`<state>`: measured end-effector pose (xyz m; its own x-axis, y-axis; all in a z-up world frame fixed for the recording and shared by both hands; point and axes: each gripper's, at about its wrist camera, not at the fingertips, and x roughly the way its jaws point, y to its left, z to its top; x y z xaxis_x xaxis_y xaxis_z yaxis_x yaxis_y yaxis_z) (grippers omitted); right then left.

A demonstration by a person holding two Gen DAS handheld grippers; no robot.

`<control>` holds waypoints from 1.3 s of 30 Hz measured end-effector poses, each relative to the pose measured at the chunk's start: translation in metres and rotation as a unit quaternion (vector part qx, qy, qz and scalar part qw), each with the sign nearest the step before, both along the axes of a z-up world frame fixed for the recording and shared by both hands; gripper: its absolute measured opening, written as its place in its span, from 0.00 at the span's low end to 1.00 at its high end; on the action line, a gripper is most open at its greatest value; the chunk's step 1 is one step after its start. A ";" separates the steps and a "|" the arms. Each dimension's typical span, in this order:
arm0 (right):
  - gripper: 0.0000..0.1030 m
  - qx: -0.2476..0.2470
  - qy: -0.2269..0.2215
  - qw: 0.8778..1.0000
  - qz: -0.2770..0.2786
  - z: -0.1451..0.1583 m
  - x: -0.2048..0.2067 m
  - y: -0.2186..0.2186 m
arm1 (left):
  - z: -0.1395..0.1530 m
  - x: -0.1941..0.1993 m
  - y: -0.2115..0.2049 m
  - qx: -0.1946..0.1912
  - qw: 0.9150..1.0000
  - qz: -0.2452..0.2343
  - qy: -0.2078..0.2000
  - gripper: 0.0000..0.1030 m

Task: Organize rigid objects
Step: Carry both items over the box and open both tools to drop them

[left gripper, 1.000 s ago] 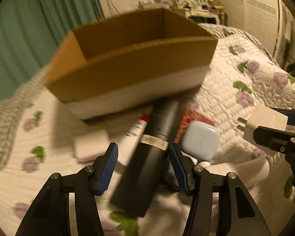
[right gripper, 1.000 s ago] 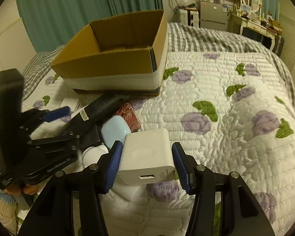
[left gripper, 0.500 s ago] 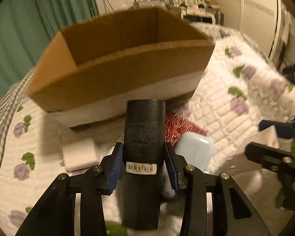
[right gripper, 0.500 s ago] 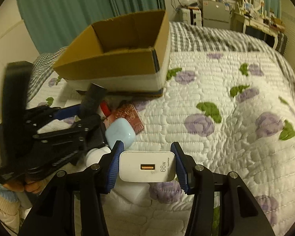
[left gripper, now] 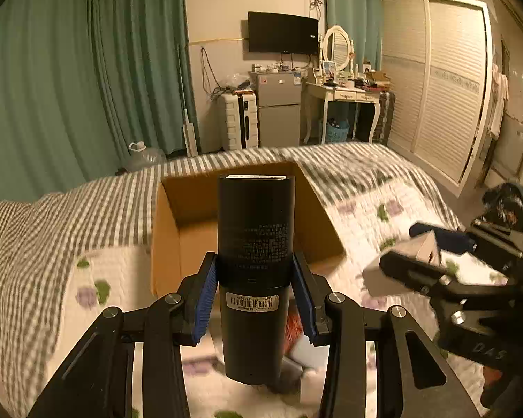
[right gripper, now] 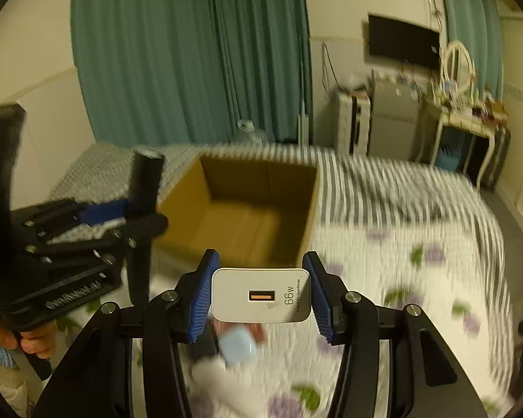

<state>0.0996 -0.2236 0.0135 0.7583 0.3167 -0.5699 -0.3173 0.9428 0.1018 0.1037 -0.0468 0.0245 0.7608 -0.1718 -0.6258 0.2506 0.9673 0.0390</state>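
Observation:
My left gripper is shut on a tall black cylinder bottle and holds it upright above the bed, in front of the open cardboard box. My right gripper is shut on a white 66W charger block, held above the quilt just before the box. The left gripper with the bottle shows at the left of the right wrist view. The right gripper with the charger shows at the right of the left wrist view.
A pale blue case, a red patterned item and white pieces lie on the floral quilt below the grippers. A striped blanket covers the far bed. Curtains, fridge and dresser stand beyond.
Both grippers have risen with their loads and tilted up, so the views now look over the box into the room. The box interior now shows from above.

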 end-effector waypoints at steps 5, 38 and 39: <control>0.48 -0.002 -0.025 1.000 0.002 0.016 0.047 0.013 | 0.000 0.058 0.008 0.015 1.000 0.020 0.018 0.41; 0.78 0.002 -0.035 0.999 0.001 0.007 0.031 -0.005 | 0.000 0.021 0.047 -0.005 0.996 0.085 -0.004 0.61; 0.78 -0.003 -0.036 0.999 0.003 0.011 0.019 -0.006 | 0.004 0.011 0.044 0.000 0.996 0.090 -0.002 0.61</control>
<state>0.1186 -0.2297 0.0248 0.7956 0.3190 -0.5151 -0.3300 0.9411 0.0731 0.1147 -0.0027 0.0283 0.7814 -0.0330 -0.6232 0.0738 0.9965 0.0397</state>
